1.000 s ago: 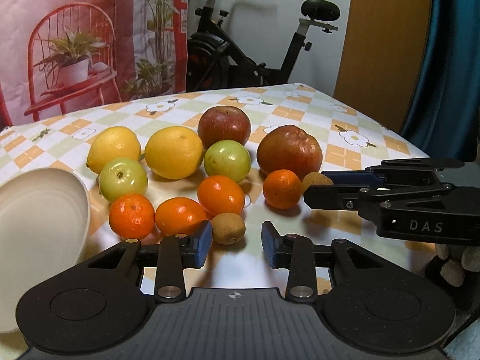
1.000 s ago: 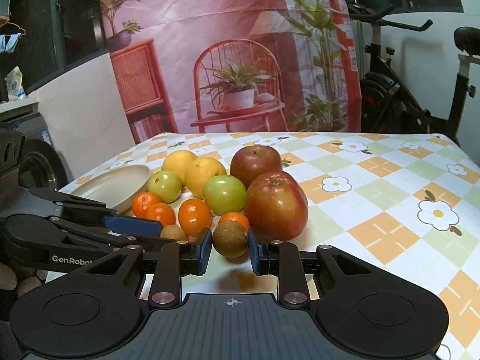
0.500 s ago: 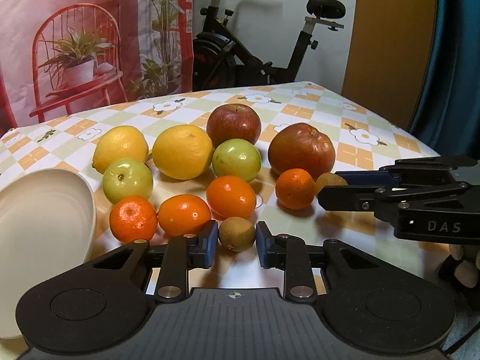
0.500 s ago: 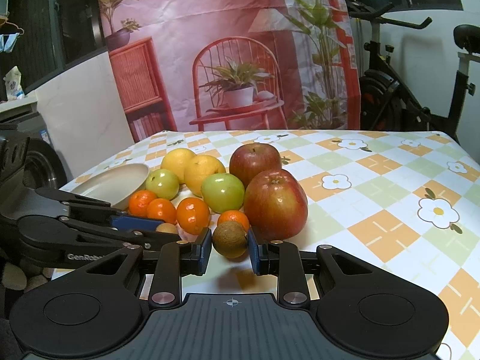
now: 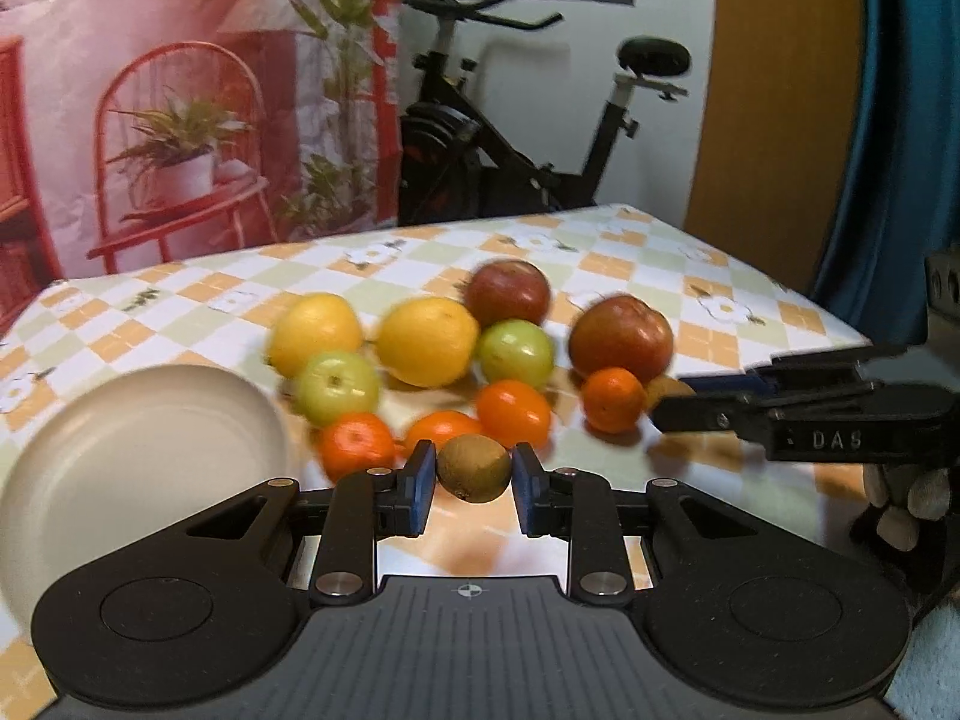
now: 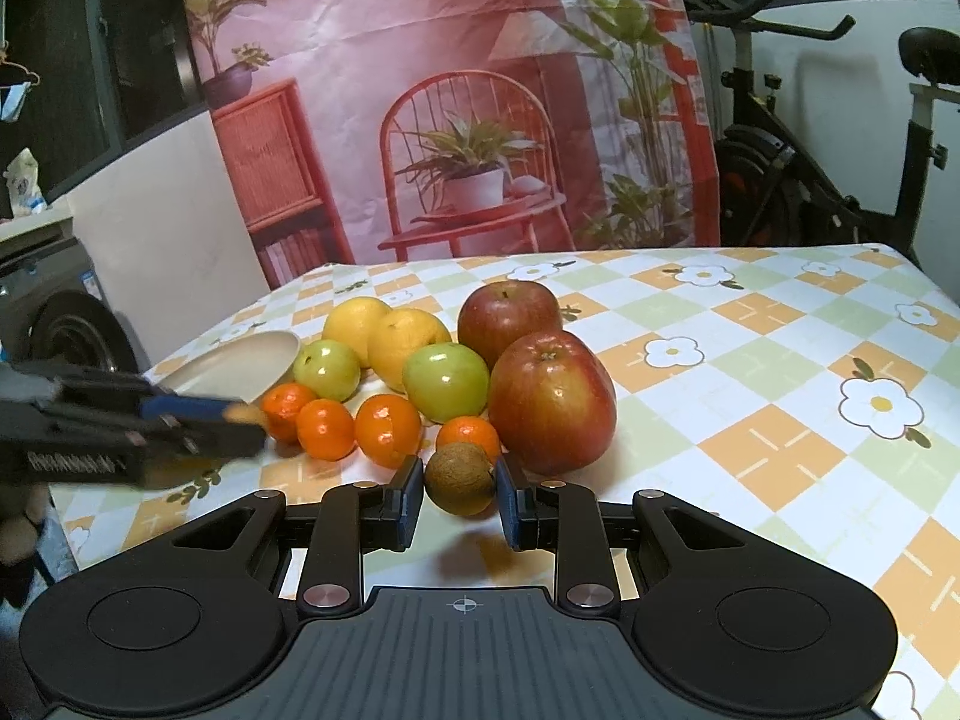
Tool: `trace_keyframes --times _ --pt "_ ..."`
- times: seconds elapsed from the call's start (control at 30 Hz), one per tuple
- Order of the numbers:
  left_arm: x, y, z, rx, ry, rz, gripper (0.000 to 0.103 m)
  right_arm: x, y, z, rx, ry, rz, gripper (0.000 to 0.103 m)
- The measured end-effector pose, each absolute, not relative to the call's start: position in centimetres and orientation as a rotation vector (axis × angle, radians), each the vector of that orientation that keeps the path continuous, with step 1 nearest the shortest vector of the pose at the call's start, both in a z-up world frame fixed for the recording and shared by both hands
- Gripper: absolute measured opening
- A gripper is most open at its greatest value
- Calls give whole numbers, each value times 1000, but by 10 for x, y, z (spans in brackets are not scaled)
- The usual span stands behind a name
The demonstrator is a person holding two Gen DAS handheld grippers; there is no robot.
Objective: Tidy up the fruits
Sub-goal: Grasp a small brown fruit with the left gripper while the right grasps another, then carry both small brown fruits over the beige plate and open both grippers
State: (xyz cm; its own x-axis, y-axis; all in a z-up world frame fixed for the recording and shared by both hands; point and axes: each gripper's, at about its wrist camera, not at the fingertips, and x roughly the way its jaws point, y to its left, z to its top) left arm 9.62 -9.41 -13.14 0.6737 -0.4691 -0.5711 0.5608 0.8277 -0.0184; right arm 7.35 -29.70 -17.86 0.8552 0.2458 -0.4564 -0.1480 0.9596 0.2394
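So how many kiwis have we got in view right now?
2. One kiwi sits between the left gripper's fingers; the other kiwi sits between the right gripper's fingers, beside the big red apple. More could hide behind the fruit pile.

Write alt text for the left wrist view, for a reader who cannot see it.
The left tool is shut on a brown kiwi, just in front of a cluster of oranges, lemons and green and red apples on a checked tablecloth. An empty cream bowl sits at left. The right tool reaches in from the right beside a second kiwi.
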Motion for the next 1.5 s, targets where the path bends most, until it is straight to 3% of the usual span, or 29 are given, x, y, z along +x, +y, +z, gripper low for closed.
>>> trace_keyframes --times 0.57,1.1,1.5 --pt "137 15 -84 144 525 -419 29 101 -251 -140 116 512 240 24" --pt "203 60 -120 110 613 -320 29 252 -101 -129 -82 669 366 24" --pt "219 75 -141 79 679 -357 29 295 -72 -157 -151 762 350 24"
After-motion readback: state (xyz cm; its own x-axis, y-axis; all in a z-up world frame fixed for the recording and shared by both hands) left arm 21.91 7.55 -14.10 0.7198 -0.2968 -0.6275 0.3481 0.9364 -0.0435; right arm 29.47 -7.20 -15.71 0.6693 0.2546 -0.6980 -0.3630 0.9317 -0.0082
